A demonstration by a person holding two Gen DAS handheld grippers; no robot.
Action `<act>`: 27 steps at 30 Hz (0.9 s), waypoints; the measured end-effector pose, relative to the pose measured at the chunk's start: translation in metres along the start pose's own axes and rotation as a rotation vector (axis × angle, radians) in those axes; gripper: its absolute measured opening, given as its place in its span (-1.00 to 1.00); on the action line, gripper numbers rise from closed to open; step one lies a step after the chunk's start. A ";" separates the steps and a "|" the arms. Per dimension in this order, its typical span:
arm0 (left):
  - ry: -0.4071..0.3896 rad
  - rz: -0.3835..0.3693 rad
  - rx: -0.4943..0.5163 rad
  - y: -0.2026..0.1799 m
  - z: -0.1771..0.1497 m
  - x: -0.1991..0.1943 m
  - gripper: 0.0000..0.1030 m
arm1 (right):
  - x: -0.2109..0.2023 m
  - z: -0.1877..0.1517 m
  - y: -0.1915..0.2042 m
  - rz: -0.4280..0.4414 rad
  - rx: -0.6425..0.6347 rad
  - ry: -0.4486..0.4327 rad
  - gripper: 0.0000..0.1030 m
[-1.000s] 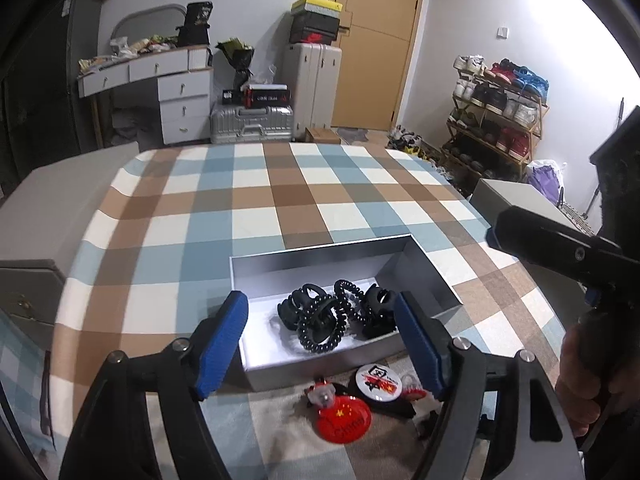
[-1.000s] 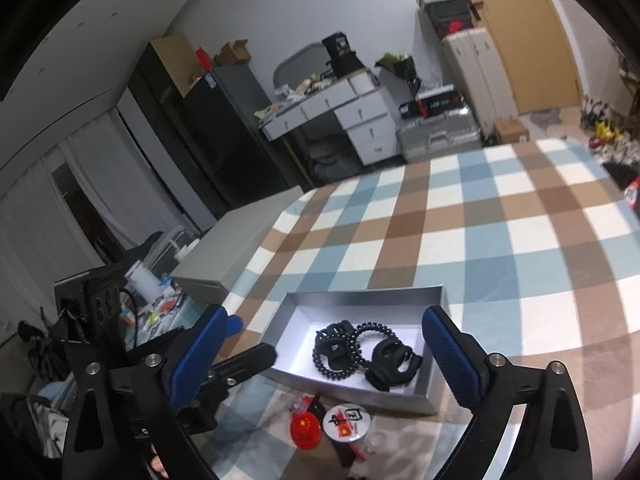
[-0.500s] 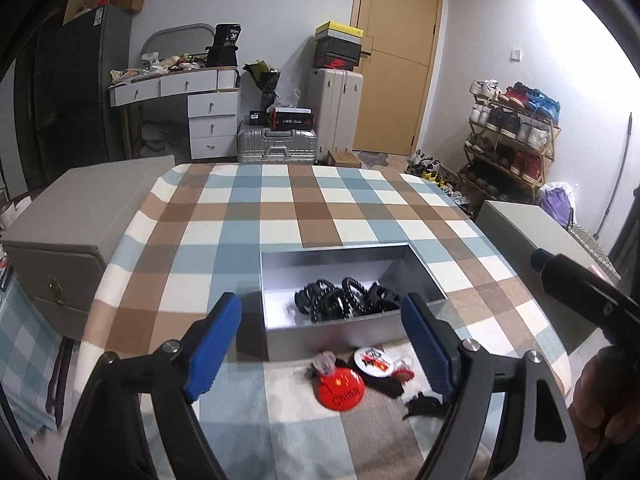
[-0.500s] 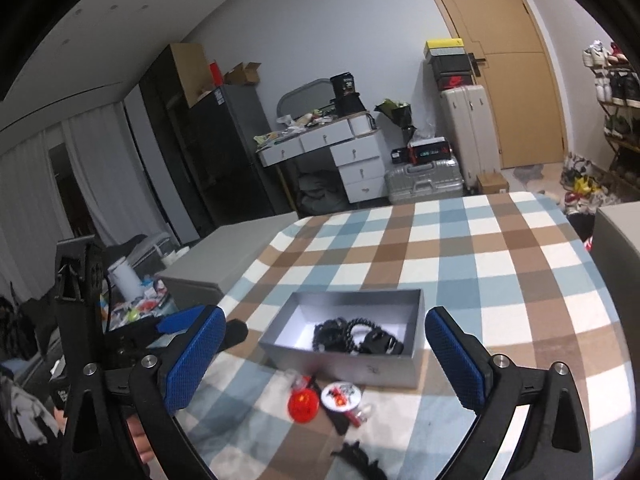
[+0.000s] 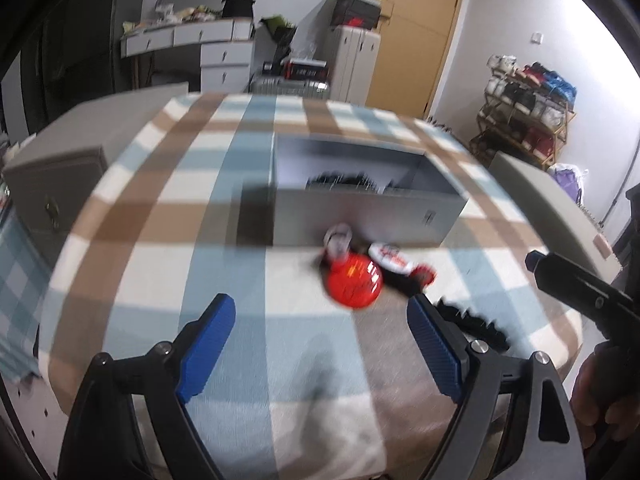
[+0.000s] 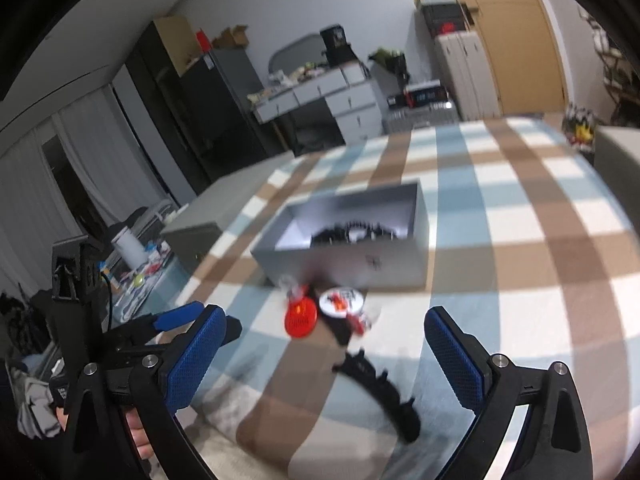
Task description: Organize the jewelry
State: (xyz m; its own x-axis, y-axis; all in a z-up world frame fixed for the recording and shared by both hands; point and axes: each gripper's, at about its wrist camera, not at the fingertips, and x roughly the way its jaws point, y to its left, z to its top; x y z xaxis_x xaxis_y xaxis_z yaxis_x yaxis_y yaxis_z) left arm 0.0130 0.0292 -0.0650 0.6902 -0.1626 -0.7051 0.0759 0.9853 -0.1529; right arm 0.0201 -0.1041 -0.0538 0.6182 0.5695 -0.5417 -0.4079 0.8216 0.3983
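A: Where did you have your left tongs (image 5: 320,344)?

B: Spread and empty, hovering over the checked desk (image 5: 152,240), lined up toward the red badge (image 5: 354,286) lying loose in front of the grey box (image 5: 360,212).

A: And your right tongs (image 6: 324,356)?

B: Spread too, gripping nothing, above the black claw clip (image 6: 380,392), likely because it lay outside the box that held the black hair ties (image 6: 352,232).

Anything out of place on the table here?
Yes: a black toothed hair clip lies loose on the checked cloth, apart from the grey box holding other black hair pieces. A red badge and white badge also lie outside it.
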 end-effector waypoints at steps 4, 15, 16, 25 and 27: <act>0.027 0.012 -0.023 0.006 -0.010 0.003 0.64 | 0.016 -0.006 -0.002 0.014 0.012 0.048 0.84; 0.066 0.017 -0.067 0.018 -0.018 0.012 0.65 | 0.051 -0.002 -0.007 -0.025 0.036 0.135 0.46; 0.066 0.016 -0.069 0.018 -0.018 0.012 0.64 | 0.053 0.000 -0.008 -0.031 0.043 0.136 0.46; 0.057 -0.003 -0.071 0.020 -0.019 0.010 0.64 | 0.068 0.005 -0.012 -0.089 0.077 0.166 0.29; 0.056 -0.012 -0.072 0.021 -0.017 0.010 0.64 | 0.070 0.005 -0.013 -0.099 0.080 0.172 0.22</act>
State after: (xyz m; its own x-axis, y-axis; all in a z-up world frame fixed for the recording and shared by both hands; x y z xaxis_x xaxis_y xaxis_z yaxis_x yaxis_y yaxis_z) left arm 0.0097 0.0474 -0.0873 0.6484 -0.1791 -0.7399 0.0309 0.9773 -0.2095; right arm 0.0724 -0.0745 -0.0929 0.5259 0.4878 -0.6968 -0.2922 0.8730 0.3906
